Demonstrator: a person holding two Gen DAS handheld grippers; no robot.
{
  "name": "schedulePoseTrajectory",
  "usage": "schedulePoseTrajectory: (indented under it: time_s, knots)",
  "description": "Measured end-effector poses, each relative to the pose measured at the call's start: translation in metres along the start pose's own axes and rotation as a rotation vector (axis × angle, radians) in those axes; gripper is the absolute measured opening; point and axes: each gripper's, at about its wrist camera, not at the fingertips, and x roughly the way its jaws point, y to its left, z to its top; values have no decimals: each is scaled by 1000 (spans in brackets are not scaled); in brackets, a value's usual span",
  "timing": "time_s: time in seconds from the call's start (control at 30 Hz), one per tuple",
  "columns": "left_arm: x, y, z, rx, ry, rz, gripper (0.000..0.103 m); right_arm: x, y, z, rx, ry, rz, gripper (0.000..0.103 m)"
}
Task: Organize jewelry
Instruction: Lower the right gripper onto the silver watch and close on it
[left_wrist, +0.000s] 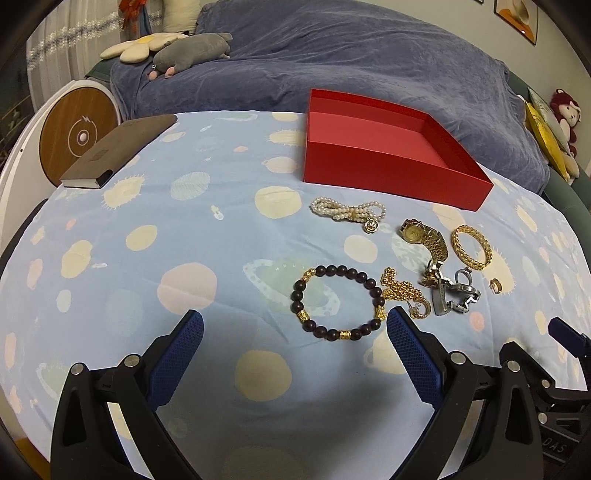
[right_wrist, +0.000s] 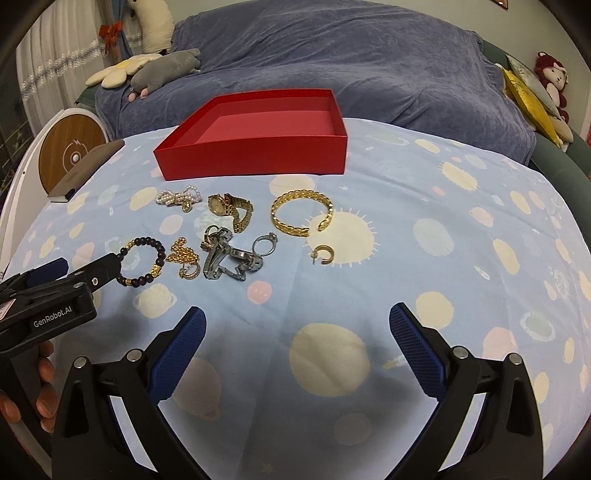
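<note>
An empty red box (left_wrist: 388, 166) (right_wrist: 255, 147) stands at the back of the table. In front of it lie a pearl bracelet (left_wrist: 347, 211) (right_wrist: 179, 196), a gold watch (left_wrist: 424, 238) (right_wrist: 231, 208), a gold bangle (left_wrist: 472, 246) (right_wrist: 301, 214), a dark bead bracelet (left_wrist: 338, 301) (right_wrist: 142, 264), a gold chain (left_wrist: 402, 290) (right_wrist: 183, 254), a silver watch (left_wrist: 450, 299) (right_wrist: 229, 260), a silver ring (right_wrist: 265, 243) and a gold earring (left_wrist: 495, 285) (right_wrist: 324, 254). My left gripper (left_wrist: 295, 328) is open, just short of the bead bracelet. My right gripper (right_wrist: 297, 326) is open over bare cloth.
The table has a light blue planet-print cloth (left_wrist: 184, 258) (right_wrist: 443, 258). A brown notebook (left_wrist: 118, 151) (right_wrist: 83, 168) lies at the back left beside a round wooden-faced device (left_wrist: 74, 136). A sofa with a blue cover (left_wrist: 332, 66) and plush toys stands behind.
</note>
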Motion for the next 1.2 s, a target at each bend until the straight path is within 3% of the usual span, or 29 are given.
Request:
schedulePoseTrajectory:
  time_s: [0.1,0.33,0.5,0.7,0.97,1.2]
  knots:
    - [2,3,2,-25,4,7,97,10,8,4,-9,37,49,69]
    - [7,7,2,-24,31,-21,97,26,16,21,-3,46,79,60]
    - [10,8,1,4,32,-27,97,40,16,29,12,61,82,42]
    - [14,16,0,0,44,-32,97,47,19,31,-7,64,96,29]
    - [16,18,0,9,36,-33,97,47,17,31,11,78,99,17]
    - [22,21,1,1,34,-7,97,56,12,32,33,100,102,17]
